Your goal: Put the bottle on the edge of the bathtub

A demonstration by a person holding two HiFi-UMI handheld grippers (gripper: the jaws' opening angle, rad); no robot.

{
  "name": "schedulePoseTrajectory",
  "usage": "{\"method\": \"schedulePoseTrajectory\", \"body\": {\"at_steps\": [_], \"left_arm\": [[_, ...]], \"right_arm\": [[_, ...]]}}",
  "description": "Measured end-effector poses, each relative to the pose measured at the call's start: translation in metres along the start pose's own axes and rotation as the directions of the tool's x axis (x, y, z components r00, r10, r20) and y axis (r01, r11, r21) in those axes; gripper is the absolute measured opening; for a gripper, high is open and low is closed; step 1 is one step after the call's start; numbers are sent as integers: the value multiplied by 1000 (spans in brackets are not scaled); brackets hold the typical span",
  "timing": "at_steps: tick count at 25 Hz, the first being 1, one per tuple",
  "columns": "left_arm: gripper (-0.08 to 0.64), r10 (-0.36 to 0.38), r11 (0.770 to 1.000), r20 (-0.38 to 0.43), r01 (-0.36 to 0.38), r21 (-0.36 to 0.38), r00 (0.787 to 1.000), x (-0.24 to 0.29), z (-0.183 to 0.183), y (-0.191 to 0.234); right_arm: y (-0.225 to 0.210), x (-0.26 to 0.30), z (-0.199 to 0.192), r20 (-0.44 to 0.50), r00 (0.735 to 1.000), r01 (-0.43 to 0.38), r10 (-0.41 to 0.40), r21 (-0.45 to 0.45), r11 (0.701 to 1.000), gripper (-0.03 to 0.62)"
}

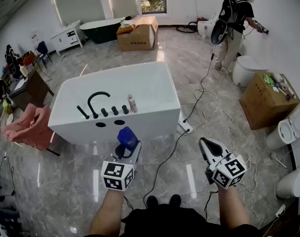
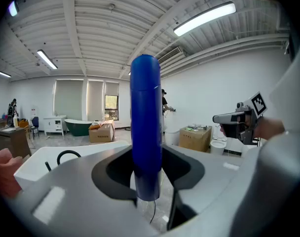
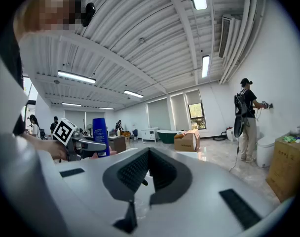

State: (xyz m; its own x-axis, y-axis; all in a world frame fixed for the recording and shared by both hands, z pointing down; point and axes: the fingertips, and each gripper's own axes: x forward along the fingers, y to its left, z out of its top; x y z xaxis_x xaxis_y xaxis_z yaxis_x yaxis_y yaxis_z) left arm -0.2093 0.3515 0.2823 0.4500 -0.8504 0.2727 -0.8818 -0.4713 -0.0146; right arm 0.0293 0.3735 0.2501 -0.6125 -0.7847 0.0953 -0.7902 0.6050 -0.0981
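Foreground: the left gripper [image 1: 126,149] grasps the blue bottle [image 1: 127,136] upright between its jaws, in the air over the floor [image 1: 66,181] and short of the tub. Beside it, the right gripper [image 1: 206,144] has its jaws clenched together on nothing.

Between grippers and tub: a black cable [image 1: 166,157] crosses the tiles and runs to a white power strip [image 1: 185,127] at the tub's near right corner.

Middle ground: the white bathtub [image 1: 140,123]. Its near ledge bears a black arched faucet [image 1: 96,100], a row of black knobs [image 1: 114,111] and a small pale bottle [image 1: 131,103] standing just right of the knobs. Pink cloth [image 1: 29,125] lies to the tub's left. To its right are a cardboard box [image 1: 266,100] and white toilets [image 1: 286,131].

Background: a second cardboard box [image 1: 137,33], a dark bathtub [image 1: 100,29], a white cabinet [image 1: 66,37], and a person with a backpack [image 1: 234,26] at the right wall.
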Motion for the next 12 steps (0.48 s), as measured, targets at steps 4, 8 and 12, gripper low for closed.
{"method": "schedulePoseTrajectory", "body": {"at_steps": [4, 8, 12], "left_arm": [[169, -2, 1000, -7, 2, 7, 1000, 3, 3, -14], [169, 1, 1000, -17, -1, 0, 1000, 7, 2, -34], [169, 7, 1000, -29, -7, -4, 1000, 10, -2, -51]], "right_arm": [[-7, -8, -2, 2, 1000, -13, 13, 1, 1000, 11], [-20, -22, -6, -4, 1000, -27, 27, 2, 1000, 11], [-36, -42, -8, 7, 1000, -1, 2, -11, 1000, 11]]}}
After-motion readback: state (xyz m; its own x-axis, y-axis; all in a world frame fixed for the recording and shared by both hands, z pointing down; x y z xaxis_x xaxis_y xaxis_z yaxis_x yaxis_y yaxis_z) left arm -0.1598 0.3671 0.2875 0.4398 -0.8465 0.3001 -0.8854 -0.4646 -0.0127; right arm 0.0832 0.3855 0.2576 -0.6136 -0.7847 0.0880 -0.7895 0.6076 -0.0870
